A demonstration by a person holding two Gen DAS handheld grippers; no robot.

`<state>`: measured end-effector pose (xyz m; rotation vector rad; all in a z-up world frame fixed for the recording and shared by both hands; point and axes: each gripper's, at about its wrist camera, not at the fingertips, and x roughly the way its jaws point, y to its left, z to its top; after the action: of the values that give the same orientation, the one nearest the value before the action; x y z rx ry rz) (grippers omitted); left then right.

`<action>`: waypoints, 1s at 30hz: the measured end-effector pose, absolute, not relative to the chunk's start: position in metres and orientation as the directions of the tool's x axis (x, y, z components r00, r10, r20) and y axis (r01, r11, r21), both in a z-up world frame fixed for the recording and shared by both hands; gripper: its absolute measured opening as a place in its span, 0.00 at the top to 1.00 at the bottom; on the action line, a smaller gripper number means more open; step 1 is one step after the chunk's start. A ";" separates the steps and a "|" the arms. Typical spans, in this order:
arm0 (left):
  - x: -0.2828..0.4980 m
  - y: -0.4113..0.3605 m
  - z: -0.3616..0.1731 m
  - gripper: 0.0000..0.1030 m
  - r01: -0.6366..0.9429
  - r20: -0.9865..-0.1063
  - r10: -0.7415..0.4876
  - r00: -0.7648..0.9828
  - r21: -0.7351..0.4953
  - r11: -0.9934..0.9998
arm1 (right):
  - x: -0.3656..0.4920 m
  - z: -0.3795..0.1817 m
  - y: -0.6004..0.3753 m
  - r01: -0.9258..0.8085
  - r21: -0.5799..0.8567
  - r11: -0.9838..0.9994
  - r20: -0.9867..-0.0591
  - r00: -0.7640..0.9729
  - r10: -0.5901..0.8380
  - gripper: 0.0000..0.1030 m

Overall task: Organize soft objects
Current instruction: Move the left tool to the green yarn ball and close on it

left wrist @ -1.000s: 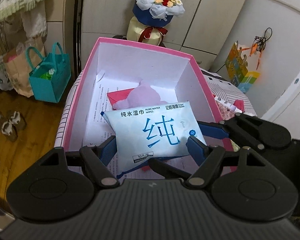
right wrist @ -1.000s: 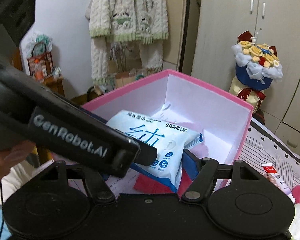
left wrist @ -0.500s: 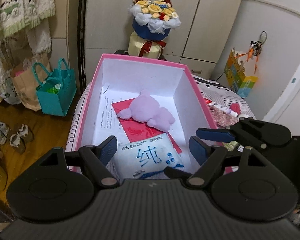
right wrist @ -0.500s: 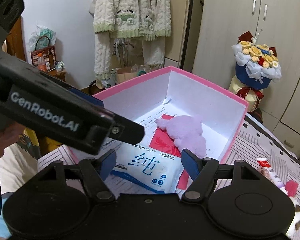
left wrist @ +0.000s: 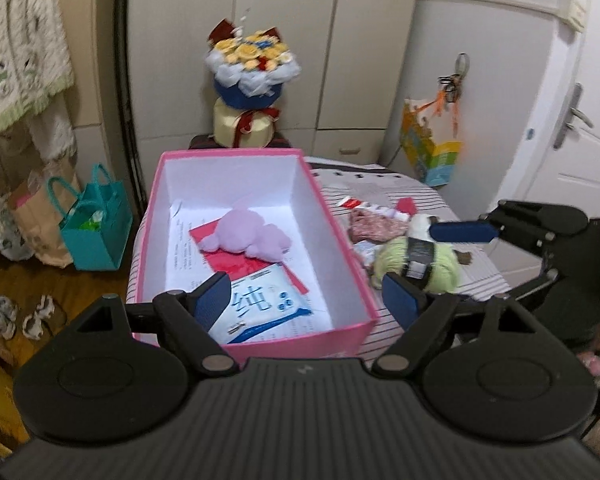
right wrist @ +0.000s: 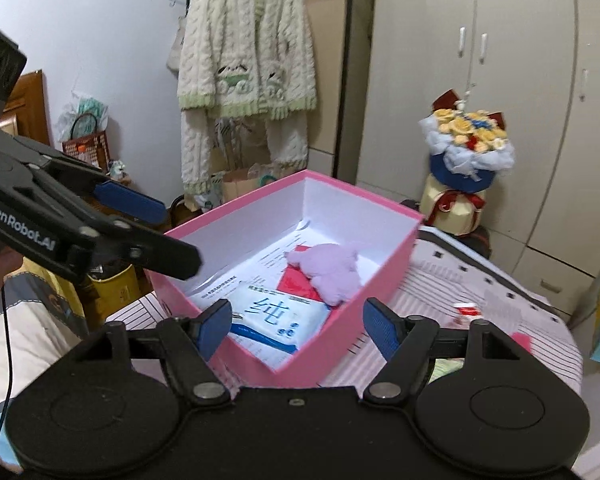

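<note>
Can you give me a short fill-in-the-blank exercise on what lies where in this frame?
1. The white pack of wet wipes lies inside the ____ cardboard box.
2. The soft lilac plush toy lies partly on a ____ paper sheet.
3. The pale green yarn ball rests on the striped cloth, ____ the box.

Missing words: pink; red; outside

You see the striped table cover (left wrist: 476,276); on it stand the pink box (left wrist: 300,342), and just beside it the green yarn ball (left wrist: 396,256), a patterned cloth (left wrist: 370,226) and a tube (left wrist: 360,205).
</note>
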<state>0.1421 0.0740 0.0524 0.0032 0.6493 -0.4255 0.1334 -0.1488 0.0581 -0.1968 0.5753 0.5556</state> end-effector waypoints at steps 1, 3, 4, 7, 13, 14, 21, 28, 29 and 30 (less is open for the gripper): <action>0.137 0.072 0.056 0.18 0.397 -0.582 -0.390 0.713 -0.124 0.910 | 0.129 0.062 -0.155 -0.542 -0.025 0.840 -0.558 0.705 0.438 0.21; 0.128 0.066 0.062 0.18 0.419 -0.578 -0.405 0.709 -0.116 0.900 | 0.118 0.071 -0.169 -0.529 -0.023 0.849 -0.547 0.717 0.432 0.20; 0.125 0.063 0.064 0.18 0.427 -0.578 -0.409 0.706 -0.114 0.897 | 0.114 0.074 -0.175 -0.524 -0.021 0.851 -0.543 0.721 0.430 0.19; 0.113 0.051 0.070 0.17 0.449 -0.568 -0.421 0.707 -0.100 0.888 | 0.100 0.080 -0.194 -0.503 -0.020 0.864 -0.530 0.738 0.417 0.19; 0.092 0.015 0.070 0.16 0.540 -0.559 -0.491 0.668 -0.089 0.837 | 0.075 0.077 -0.228 -0.455 -0.023 0.890 -0.515 0.768 0.380 0.19; 0.089 0.009 0.069 0.16 0.558 -0.559 -0.504 0.659 -0.087 0.826 | 0.072 0.074 -0.233 -0.450 -0.021 0.893 -0.516 0.770 0.376 0.18; 0.087 -0.040 0.056 0.15 0.647 -0.582 -0.568 0.583 -0.090 0.757 | 0.060 0.050 -0.262 -0.427 0.005 0.904 -0.519 0.772 0.367 0.18; 0.115 -0.073 0.031 0.15 0.651 -0.618 -0.574 0.537 -0.128 0.748 | 0.064 0.016 -0.283 -0.439 0.002 0.899 -0.498 0.779 0.381 0.16; 0.120 -0.075 0.027 0.15 0.644 -0.621 -0.573 0.536 -0.138 0.752 | 0.064 0.010 -0.285 -0.439 0.003 0.898 -0.494 0.781 0.383 0.16; 0.125 -0.077 0.022 0.15 0.628 -0.616 -0.569 0.544 -0.151 0.764 | 0.067 0.004 -0.288 -0.439 0.003 0.898 -0.491 0.782 0.384 0.16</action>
<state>0.1254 -0.0772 0.0217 0.0911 0.6971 -0.7114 0.0673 -0.2876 0.0045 -0.1135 0.5051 0.4456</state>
